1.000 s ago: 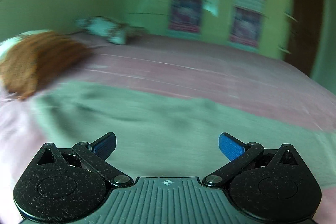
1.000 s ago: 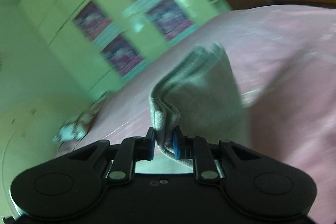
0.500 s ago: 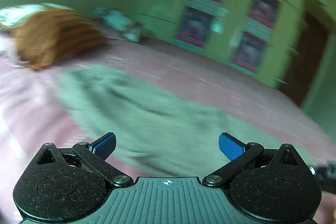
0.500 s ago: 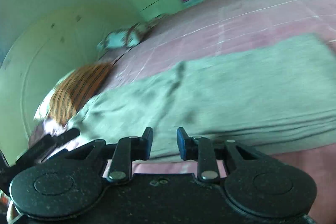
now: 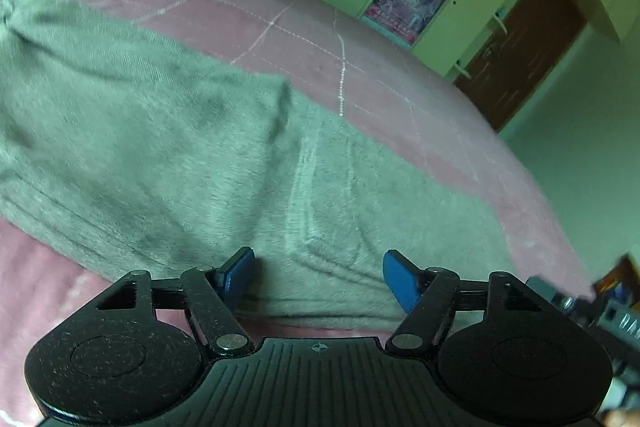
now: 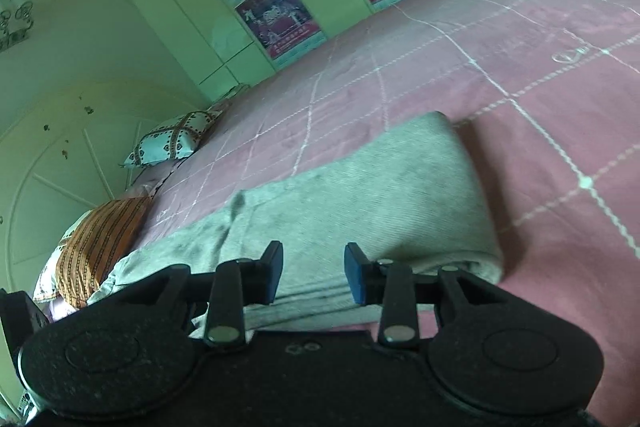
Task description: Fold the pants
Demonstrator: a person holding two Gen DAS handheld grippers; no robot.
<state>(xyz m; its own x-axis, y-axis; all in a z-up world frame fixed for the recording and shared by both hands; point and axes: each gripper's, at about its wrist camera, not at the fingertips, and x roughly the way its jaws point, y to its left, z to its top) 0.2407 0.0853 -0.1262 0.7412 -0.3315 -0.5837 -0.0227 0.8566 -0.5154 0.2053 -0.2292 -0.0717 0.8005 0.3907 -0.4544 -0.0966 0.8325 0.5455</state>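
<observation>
Grey pants (image 5: 180,155) lie folded lengthwise on the pink bedspread (image 5: 360,67). In the left wrist view my left gripper (image 5: 318,277) is open and empty, low over the near edge of the pants. In the right wrist view the pants (image 6: 360,203) stretch from the orange pillow to a folded end at right. My right gripper (image 6: 314,273) is open and empty, just above the pants' near edge close to that end.
An orange striped pillow (image 6: 100,243) and a white patterned pillow (image 6: 172,143) lie at the head of the bed. Green wardrobes with posters (image 6: 280,15) stand behind the bed. A brown door (image 5: 528,43) is at the right.
My right gripper let go of the pants' end after carrying it over, and its jaws opened wider. My left gripper came down and closer to the pants, still open.
</observation>
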